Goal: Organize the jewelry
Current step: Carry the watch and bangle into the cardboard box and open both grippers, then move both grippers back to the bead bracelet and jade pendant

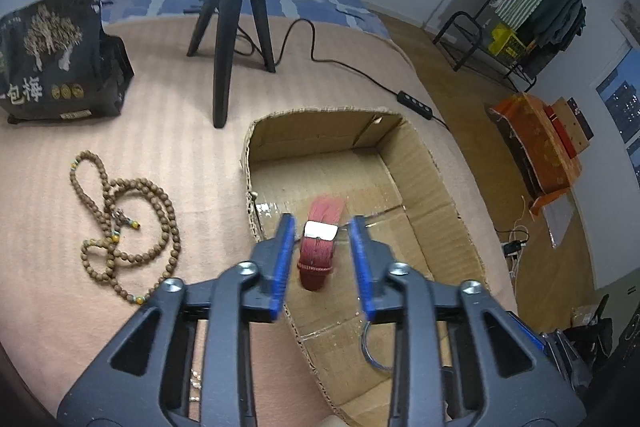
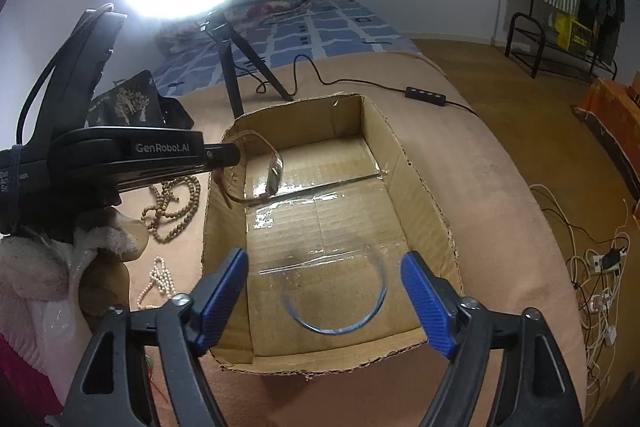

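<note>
Over the open brown cardboard box, the left gripper has its jaws apart around a red woven bracelet, pads clear; the right gripper gapes above a clear blue-tinted bangle on the box floor.

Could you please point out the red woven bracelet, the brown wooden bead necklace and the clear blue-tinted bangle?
Red woven bracelet (image 1: 320, 247): left wrist view, its woven band.
Brown wooden bead necklace (image 1: 172, 227): left wrist view, right loop's beads.
Clear blue-tinted bangle (image 2: 336, 331): right wrist view, near rim.

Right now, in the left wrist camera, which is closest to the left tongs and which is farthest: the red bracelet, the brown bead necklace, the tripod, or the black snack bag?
1. Red bracelet, between the left tongs, over the cardboard box.
2. Brown bead necklace, left on the blanket.
3. Tripod, straight behind.
4. Black snack bag, far left corner.
</note>
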A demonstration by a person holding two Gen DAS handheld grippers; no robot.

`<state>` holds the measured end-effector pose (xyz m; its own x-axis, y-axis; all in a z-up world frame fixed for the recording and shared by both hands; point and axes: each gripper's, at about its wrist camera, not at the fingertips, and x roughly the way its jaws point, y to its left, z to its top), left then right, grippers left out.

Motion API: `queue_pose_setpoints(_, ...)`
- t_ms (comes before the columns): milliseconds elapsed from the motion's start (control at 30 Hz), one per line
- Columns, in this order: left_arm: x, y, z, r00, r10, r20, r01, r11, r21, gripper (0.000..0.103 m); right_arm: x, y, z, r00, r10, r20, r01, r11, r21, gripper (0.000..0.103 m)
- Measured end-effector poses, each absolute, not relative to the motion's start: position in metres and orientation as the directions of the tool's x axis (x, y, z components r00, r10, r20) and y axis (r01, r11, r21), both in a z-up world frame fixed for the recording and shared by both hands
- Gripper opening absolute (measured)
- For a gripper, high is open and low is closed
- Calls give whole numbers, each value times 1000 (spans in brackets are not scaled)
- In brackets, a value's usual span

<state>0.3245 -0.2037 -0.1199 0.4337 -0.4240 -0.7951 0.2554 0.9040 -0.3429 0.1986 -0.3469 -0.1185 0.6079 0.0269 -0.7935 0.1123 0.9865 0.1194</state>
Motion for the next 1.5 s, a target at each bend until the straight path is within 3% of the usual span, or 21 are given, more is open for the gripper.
queue_pose_setpoints(800,301,-141,-81,524,-369,-768,217,929,-299,30,186,-335,-103,636,37,-771,69,992,105,83)
queue_pose_setpoints(1167,255,-50,-56,594,-264,-760,160,964,-210,30,169,-298,-93,650,171,-740,-90,985,149,83)
queue_pose_setpoints(1500,204,16,-78,555,-224,-801,87,973,-212,30,155,-251,-106,601,280,-748,-242,956,163,83)
